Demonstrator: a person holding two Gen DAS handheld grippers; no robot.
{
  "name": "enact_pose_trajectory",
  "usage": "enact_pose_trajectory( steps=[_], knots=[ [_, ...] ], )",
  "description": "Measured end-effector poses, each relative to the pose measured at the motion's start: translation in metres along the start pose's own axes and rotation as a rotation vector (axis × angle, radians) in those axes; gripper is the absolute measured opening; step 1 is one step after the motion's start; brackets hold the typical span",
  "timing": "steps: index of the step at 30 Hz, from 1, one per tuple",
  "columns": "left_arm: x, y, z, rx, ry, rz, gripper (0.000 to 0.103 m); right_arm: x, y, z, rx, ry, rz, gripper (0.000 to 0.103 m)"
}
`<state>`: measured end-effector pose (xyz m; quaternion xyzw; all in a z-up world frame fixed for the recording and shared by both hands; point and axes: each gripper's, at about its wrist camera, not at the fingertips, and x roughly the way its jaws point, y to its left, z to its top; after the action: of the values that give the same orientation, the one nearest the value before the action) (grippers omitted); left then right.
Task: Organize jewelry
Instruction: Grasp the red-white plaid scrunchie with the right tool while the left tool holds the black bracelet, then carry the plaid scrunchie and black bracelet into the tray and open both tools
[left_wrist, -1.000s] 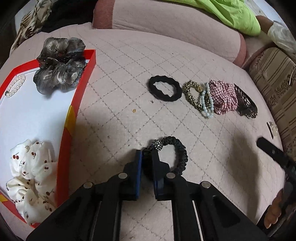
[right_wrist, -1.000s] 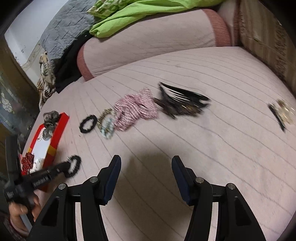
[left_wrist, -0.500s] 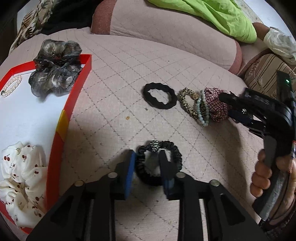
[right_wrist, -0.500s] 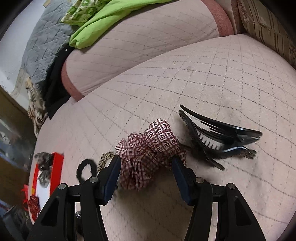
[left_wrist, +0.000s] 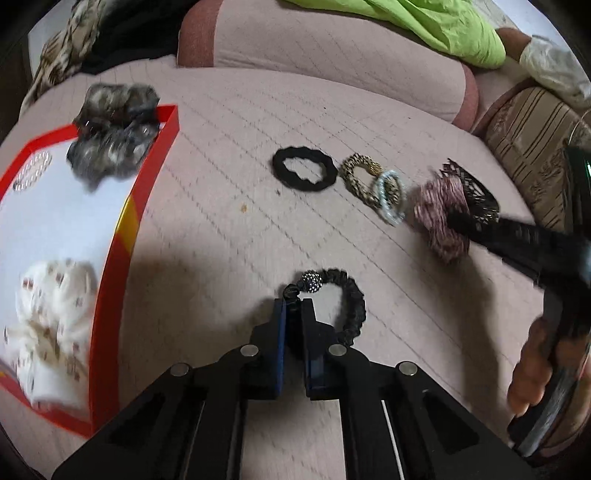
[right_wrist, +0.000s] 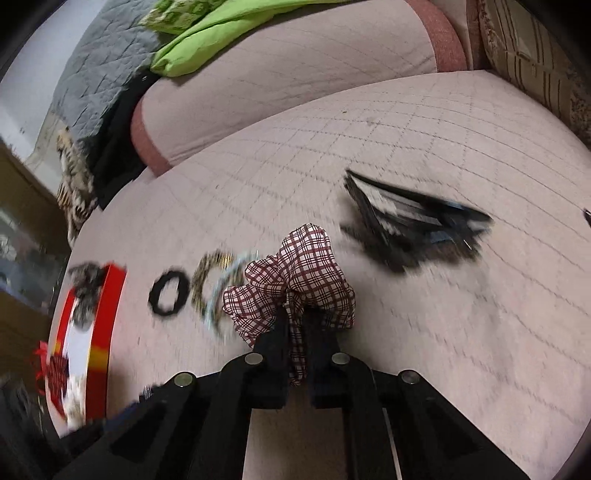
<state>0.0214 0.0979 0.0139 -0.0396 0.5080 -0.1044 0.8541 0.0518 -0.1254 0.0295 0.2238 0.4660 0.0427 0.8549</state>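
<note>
My left gripper (left_wrist: 294, 306) is shut on a black scrunchie with a sparkly bead (left_wrist: 343, 299), just right of the red-rimmed tray (left_wrist: 122, 236). The tray holds a grey scrunchie (left_wrist: 110, 144), a white cherry-print scrunchie (left_wrist: 55, 314) and a pearl bracelet (left_wrist: 33, 171). My right gripper (right_wrist: 297, 317) is shut on the red plaid scrunchie (right_wrist: 295, 273), seen in the left wrist view too (left_wrist: 439, 214). On the pink quilt lie a black hair tie (left_wrist: 304, 173), a leopard hair tie (left_wrist: 360, 173), a pale bead bracelet (left_wrist: 389, 195) and black hair claws (right_wrist: 413, 221).
A pink bolster cushion (left_wrist: 332, 55) with a green cloth (left_wrist: 424, 26) on it runs along the back. A striped cushion (left_wrist: 535, 147) stands at the right. The tray also shows at the left in the right wrist view (right_wrist: 107, 314).
My left gripper has shut on the black beaded scrunchie again after opening around it. My right gripper has come down over the plaid scrunchie and shut on it.
</note>
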Motion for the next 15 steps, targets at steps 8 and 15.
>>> enact_pose_trajectory(
  steps=[8, 15],
  knots=[
    [-0.045, -0.007, -0.022, -0.002, -0.032, -0.039, 0.007, -0.059, -0.007, -0.043, -0.056, -0.015, 0.018, 0.008],
    [-0.095, -0.023, -0.027, 0.040, -0.123, -0.042, 0.007, -0.098, 0.012, -0.062, -0.115, -0.060, 0.048, 0.008]
  ],
)
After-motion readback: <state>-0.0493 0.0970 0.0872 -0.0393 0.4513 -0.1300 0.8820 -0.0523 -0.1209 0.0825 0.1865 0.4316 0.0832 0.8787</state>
